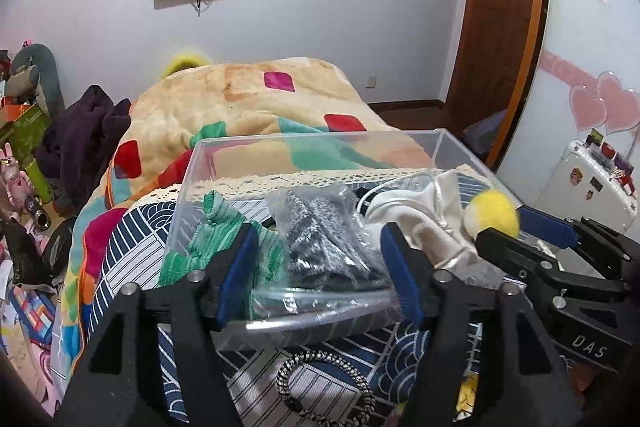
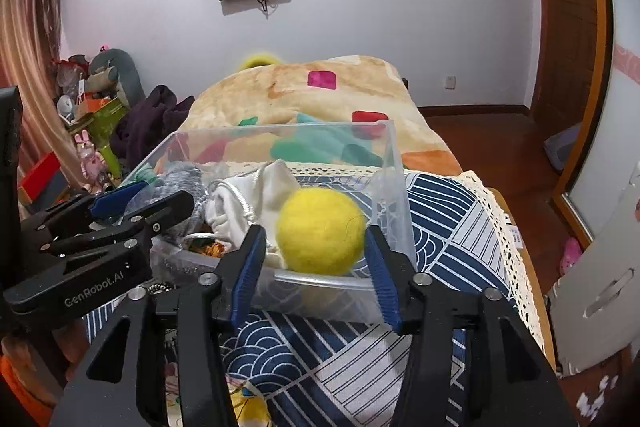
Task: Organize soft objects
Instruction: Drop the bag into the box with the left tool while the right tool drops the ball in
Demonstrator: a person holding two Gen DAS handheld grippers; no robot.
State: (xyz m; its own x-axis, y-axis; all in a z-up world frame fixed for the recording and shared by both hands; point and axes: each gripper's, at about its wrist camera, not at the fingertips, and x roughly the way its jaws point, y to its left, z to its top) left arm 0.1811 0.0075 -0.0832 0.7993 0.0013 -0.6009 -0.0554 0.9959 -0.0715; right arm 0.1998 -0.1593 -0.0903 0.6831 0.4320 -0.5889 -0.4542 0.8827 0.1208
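A clear plastic box (image 1: 320,141) (image 2: 394,187) stands on the blue patterned cloth of the bed. Inside lie a green striped cloth (image 1: 212,223), a bagged grey knit (image 1: 320,239) and a white cloth (image 1: 416,223) (image 2: 256,195). My right gripper (image 2: 316,247) (image 1: 516,231) holds a yellow felt ball (image 2: 322,231) (image 1: 492,215) between its blue pads, at the box's near right corner. My left gripper (image 1: 320,267) (image 2: 132,203) is open over the box's near rim, around the bagged knit without pressing it.
A black-and-white braided cord (image 1: 320,383) lies on the cloth in front of the box. A colourful blanket (image 1: 248,99) is heaped behind it. A dark garment (image 1: 80,135) and toys (image 1: 24,163) are at the left, a white suitcase (image 1: 592,183) at the right.
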